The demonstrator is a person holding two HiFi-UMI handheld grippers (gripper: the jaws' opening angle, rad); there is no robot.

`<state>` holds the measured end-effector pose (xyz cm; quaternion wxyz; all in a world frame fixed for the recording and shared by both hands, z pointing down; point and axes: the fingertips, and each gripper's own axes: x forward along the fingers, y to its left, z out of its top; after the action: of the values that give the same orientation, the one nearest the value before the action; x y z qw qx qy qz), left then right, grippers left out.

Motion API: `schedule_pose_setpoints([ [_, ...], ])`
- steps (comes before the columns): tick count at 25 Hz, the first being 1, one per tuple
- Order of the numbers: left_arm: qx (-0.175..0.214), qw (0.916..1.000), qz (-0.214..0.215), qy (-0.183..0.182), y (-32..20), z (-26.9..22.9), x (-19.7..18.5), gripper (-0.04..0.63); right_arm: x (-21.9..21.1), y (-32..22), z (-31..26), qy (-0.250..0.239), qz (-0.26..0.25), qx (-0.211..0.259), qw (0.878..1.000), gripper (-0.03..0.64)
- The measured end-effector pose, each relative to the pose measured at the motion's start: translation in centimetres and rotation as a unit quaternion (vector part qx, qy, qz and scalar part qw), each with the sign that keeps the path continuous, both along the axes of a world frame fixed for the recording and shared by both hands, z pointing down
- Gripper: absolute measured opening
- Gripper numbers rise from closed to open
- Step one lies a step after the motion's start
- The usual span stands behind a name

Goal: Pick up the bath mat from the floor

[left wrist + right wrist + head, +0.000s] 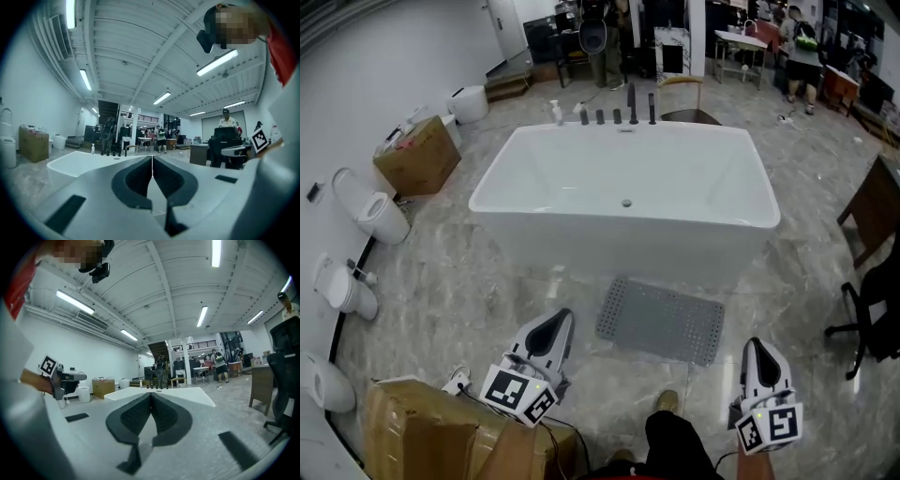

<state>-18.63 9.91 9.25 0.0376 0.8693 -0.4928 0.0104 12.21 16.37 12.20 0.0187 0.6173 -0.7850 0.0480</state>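
A grey perforated bath mat [661, 320] lies flat on the marble floor just in front of the white bathtub [625, 192]. My left gripper [563, 319] hangs shut and empty to the left of the mat, its tip near the mat's left edge. My right gripper [754, 345] is shut and empty too, to the right of the mat and nearer me. Both gripper views look level across the room, with jaws pressed together at the left gripper [152, 159] and the right gripper [151, 397]. The mat is hidden in those views.
Cardboard boxes stand at the lower left [431, 427] and by the far left wall [417, 155]. Toilets [380, 216] line the left wall. A black office chair [872, 319] and a brown chair [867, 211] stand at the right. People stand at tables far back [802, 52].
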Motion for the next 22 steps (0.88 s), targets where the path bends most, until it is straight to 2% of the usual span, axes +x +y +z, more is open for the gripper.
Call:
schedule_pose_setpoints([
  [10,-0.014,0.9991,-0.035,-0.018,-11.1,4.5,4.4,0.012,5.6,-10.7,4.9,-0.006,-0.006,-0.028,1.0,0.005],
  [13,-0.018,0.9983,-0.05,-0.024,-13.3,5.6,4.4,0.012,6.0,-12.4,5.2,-0.009,-0.008,-0.029,1.0,0.005],
  [22,-0.038,0.9982,-0.033,-0.032,-18.1,8.6,4.0,0.012,5.6,-15.3,9.1,-0.015,0.013,-0.057,0.998,0.005],
])
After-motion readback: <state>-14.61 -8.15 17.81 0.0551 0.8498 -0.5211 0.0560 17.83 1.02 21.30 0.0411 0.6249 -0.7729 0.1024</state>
